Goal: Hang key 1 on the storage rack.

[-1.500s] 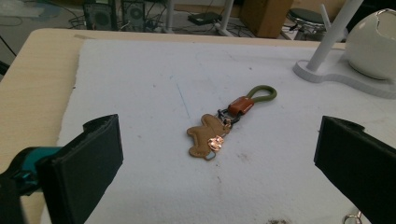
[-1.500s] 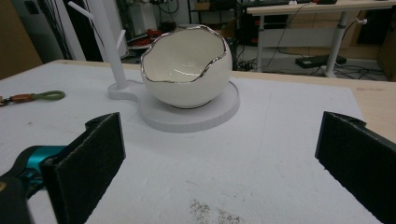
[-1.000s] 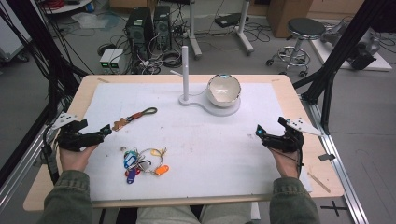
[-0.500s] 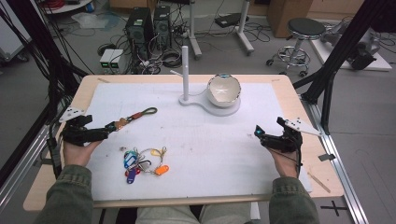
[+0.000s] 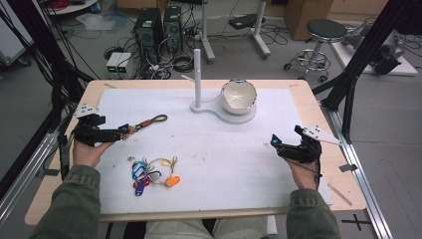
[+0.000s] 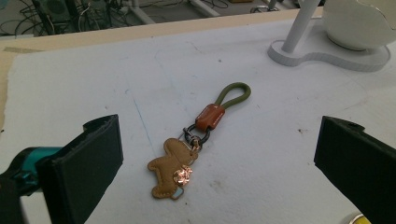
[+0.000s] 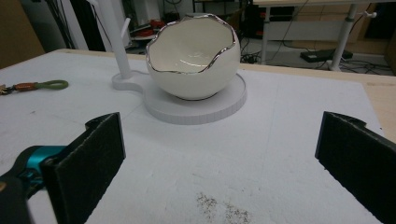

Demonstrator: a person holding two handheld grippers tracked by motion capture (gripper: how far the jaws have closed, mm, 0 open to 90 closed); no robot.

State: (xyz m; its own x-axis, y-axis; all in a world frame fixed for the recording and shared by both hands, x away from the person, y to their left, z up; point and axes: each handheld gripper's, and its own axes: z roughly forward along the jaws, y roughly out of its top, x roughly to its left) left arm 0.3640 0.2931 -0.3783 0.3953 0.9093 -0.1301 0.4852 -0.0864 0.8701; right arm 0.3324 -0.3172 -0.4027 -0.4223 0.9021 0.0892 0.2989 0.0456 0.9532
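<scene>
Approach was seen: the left gripper [image 5: 121, 132] had been moved from the table's edge toward the leather keychain [image 6: 187, 156], lying flat between its wide-apart jaws, untouched. The right gripper [image 5: 276, 144], jaws likewise apart, was kept well away. Grasping seemed imminent.

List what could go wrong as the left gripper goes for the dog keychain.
1. The keychain lies flat on the white mat, so the open left gripper may slide over the thin leather dog rather than pinch it.
2. A grip on the dog alone would let the green loop dangle and swing.
3. The bunch of coloured keys lies close by the left hand; a low sweep might drag it.
</scene>
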